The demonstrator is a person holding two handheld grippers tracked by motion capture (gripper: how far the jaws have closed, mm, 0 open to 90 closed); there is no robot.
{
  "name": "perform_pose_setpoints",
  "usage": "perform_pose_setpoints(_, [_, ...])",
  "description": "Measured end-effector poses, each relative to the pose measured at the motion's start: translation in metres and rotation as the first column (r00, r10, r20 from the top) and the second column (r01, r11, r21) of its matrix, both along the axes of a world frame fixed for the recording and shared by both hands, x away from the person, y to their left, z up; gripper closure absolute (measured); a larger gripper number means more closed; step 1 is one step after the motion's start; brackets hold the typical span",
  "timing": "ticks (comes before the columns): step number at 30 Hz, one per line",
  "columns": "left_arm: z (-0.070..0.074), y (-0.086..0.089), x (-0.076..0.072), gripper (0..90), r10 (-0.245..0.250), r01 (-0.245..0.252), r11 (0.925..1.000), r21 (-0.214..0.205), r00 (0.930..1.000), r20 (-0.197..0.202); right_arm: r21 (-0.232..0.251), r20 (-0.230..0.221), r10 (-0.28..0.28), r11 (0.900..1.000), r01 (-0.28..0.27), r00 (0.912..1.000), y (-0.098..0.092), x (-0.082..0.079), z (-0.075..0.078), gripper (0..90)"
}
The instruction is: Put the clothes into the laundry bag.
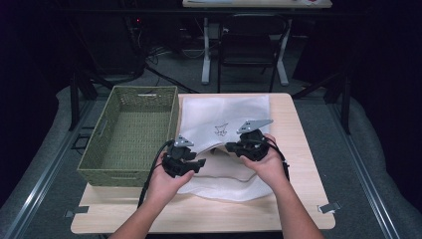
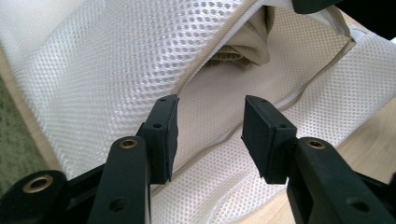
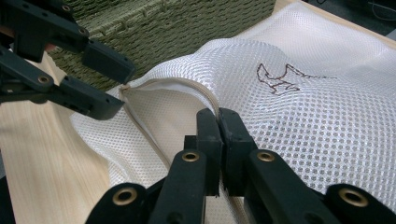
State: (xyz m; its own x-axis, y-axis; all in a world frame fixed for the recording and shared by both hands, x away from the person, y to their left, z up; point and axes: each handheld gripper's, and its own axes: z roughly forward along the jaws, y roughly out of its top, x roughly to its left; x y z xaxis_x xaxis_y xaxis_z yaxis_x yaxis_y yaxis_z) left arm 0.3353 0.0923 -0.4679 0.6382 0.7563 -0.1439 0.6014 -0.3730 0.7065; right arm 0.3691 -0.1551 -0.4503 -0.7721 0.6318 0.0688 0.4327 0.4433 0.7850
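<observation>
My right gripper (image 3: 218, 122) pinches the upper zipper edge of the white mesh bag (image 1: 226, 117) lying mid-table right of the green basket (image 1: 130, 130), while my left gripper (image 2: 210, 126) hovers part-open, empty, at its mouth.

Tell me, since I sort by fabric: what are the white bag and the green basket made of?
The white bag looks like synthetic mesh, slightly glossy: regular small holes show throughout. The green basket looks woven, perhaps paper cord or grass, matte: plaited strands show on its walls.
</observation>
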Motion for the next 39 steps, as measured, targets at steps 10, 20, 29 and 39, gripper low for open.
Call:
perform_pose_setpoints(10, [0.0, 0.013, -0.009, 54.1, -0.02, 0.02, 0.9998, 0.0, 0.9998, 0.001, -0.027, -0.045, 0.02, 0.9994, -0.021, 0.9988, -0.002, 0.0, -0.002, 87.7])
perform_pose_setpoints(20, [-0.007, 0.028, -0.018, 54.2, -0.029, 0.029, 0.9993, -0.022, 0.9996, -0.001, -0.072, -0.071, 0.017, 0.9971, -0.022, 0.9973, -0.003, -0.004, -0.006, 87.7])
perform_pose_setpoints(29, [-0.015, 0.031, -0.025, 54.1, -0.031, 0.03, 0.9984, -0.048, 0.9995, -0.011, -0.061, -0.093, 0.013, 0.998, -0.019, 0.9956, -0.01, -0.009, -0.024, 87.6])
perform_pose_setpoints(39, [-0.022, 0.03, -0.029, 54.1, -0.041, 0.041, 0.9983, -0.04, 0.9991, -0.009, -0.082, -0.095, 0.015, 0.9963, -0.023, 0.9954, -0.009, -0.013, -0.048, 87.3])
